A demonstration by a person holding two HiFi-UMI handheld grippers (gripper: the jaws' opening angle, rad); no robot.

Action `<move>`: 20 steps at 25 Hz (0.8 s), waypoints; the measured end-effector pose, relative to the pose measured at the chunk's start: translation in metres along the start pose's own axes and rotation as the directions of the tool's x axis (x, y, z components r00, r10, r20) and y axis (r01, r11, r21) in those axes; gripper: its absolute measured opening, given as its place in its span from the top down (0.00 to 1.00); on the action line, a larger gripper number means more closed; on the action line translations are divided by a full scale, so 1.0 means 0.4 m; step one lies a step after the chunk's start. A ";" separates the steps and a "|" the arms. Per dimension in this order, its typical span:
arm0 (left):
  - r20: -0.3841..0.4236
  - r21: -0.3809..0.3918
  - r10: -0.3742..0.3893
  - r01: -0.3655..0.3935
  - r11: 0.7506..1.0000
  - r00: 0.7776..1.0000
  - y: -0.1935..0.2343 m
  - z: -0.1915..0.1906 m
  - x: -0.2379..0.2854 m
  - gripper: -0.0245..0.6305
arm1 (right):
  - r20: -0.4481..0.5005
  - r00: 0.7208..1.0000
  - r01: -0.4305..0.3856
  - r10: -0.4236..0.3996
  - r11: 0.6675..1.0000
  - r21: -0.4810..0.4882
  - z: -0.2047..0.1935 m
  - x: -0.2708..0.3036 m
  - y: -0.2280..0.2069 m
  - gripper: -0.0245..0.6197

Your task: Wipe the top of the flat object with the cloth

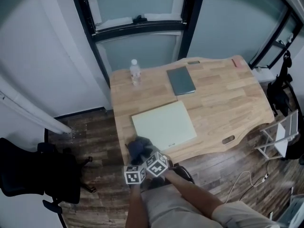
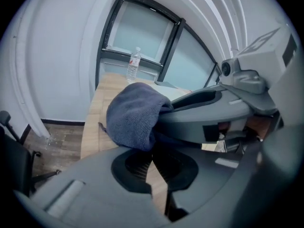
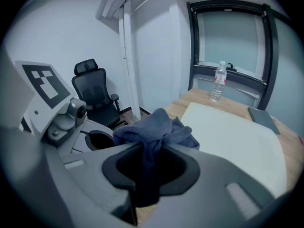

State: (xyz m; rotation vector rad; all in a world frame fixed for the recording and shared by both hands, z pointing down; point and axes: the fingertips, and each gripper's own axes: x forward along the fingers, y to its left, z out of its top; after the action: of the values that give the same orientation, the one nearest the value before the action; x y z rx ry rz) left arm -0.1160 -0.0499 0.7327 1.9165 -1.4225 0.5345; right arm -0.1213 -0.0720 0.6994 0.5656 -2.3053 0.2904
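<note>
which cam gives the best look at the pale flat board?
Head view: the pale board lies almost whole on the table, outline clear. Right gripper view shows much of it past the cloth. Left gripper view: only a sliver behind the cloth.

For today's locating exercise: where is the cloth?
Head view: the cloth is at the table's near edge, by the board's left corner, clamped in the right gripper.

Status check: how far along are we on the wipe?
Done: the cloth is gripped, with the right gripper shut on it at the near left corner of the table.
In hand: the left gripper, jaws together, sits against the cloth; I can't tell if it pinches it.
Left: all the wiping. The cloth is at the near corner of the pale flat board, not yet across its top.
</note>
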 end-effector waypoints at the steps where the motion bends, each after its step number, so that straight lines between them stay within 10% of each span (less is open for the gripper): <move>1: 0.004 -0.005 0.005 -0.005 1.000 1.000 0.002 -0.003 -0.006 0.95 | -0.001 1.000 -0.014 0.014 1.000 0.000 0.001 0.003 0.008 0.84; 14: -0.008 -0.036 0.091 -0.091 0.995 0.996 0.017 -0.060 -0.090 0.95 | 0.051 0.950 -0.309 0.307 0.951 0.020 -0.030 -0.043 0.135 0.84; 20: 0.125 -0.064 0.170 -0.163 0.984 0.977 -0.066 -0.002 -0.117 0.95 | 0.142 0.983 -0.114 0.113 0.993 -0.001 -0.071 -0.186 -0.018 0.84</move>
State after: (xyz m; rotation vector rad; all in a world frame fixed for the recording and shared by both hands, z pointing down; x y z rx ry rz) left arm -0.1057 -0.0138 0.6941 1.8275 -1.6753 0.4509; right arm -0.0532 -0.0447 0.6674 0.4720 -2.4799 0.3228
